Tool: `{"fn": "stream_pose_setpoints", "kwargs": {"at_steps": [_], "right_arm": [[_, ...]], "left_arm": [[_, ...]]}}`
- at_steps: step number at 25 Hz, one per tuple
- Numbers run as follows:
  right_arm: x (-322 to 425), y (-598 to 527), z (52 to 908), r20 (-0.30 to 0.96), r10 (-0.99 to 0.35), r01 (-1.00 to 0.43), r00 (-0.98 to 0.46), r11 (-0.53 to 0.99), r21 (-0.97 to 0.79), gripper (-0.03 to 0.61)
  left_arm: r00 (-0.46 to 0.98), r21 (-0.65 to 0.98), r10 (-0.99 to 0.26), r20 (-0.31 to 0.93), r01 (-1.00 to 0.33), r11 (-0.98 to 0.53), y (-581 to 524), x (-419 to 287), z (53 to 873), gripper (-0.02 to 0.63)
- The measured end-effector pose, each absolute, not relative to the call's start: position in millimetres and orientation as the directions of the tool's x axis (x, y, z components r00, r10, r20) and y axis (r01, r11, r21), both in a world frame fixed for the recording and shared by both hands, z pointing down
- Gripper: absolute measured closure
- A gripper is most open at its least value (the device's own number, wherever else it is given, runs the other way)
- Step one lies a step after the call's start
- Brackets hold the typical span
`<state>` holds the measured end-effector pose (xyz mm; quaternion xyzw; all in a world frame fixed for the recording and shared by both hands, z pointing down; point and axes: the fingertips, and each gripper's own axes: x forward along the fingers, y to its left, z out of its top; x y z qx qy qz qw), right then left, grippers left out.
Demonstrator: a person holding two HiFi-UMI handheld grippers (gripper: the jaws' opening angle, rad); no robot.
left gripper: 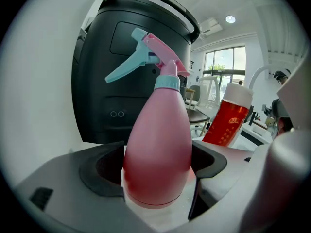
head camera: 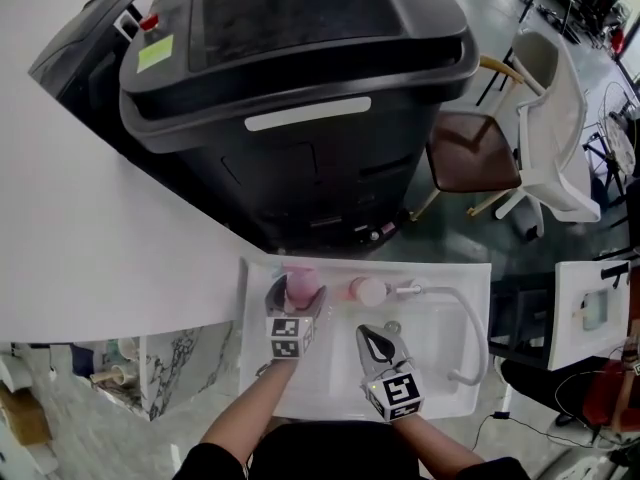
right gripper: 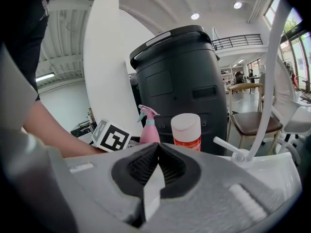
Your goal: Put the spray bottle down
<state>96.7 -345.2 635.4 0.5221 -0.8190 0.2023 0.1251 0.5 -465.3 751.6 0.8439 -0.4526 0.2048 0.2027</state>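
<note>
The left tongs (head camera: 299, 294) clasp the pink spray bottle (left gripper: 158, 144) low on its belly, between their pads. The right tongs (right gripper: 155, 154) are pinched together, empty. The bottle is smooth, tapered plastic, probably light and slippery, so the widest part holds surest.

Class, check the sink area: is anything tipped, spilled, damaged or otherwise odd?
Nothing stands out. The spray bottle stands upright between the left gripper's jaws, the red can stands upright beside it, and no spill shows in the sink.
</note>
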Motion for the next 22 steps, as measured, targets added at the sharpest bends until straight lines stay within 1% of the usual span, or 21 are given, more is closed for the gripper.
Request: {"fn": "stream_pose_setpoints", "kwargs": {"at_steps": [8, 12, 14, 18, 22], "right_arm": [[114, -343, 647, 0.439, -0.806, -0.918, -0.396, 0.334, -0.214, 0.58], [122, -339, 651, 0.447, -0.809, -0.924, -0.382, 0.321, -0.209, 0.58], [125, -338, 652, 0.447, -0.814, -0.928, -0.372, 0.31, -0.207, 0.58], [125, -334, 652, 0.444, -0.816, -0.928, -0.371, 0.307, -0.211, 0.58], [123, -333, 649, 0.438, -0.817, -0.926, -0.376, 0.311, -0.215, 0.58]], "left_arm": [[0.52, 0.144, -0.669, 0.531, -0.834, -0.533, -487, 19, 778, 0.202], [0.533, 0.156, -0.691, 0.489, -0.832, -0.532, -492, 24, 777, 0.202], [0.535, 0.136, -0.699, 0.475, -0.829, -0.542, -490, 25, 780, 0.202], [0.535, 0.085, -0.693, 0.484, -0.817, -0.571, -480, 24, 785, 0.202], [0.549, 0.072, -0.646, 0.53, -0.789, -0.61, -467, 25, 792, 0.202]]}}
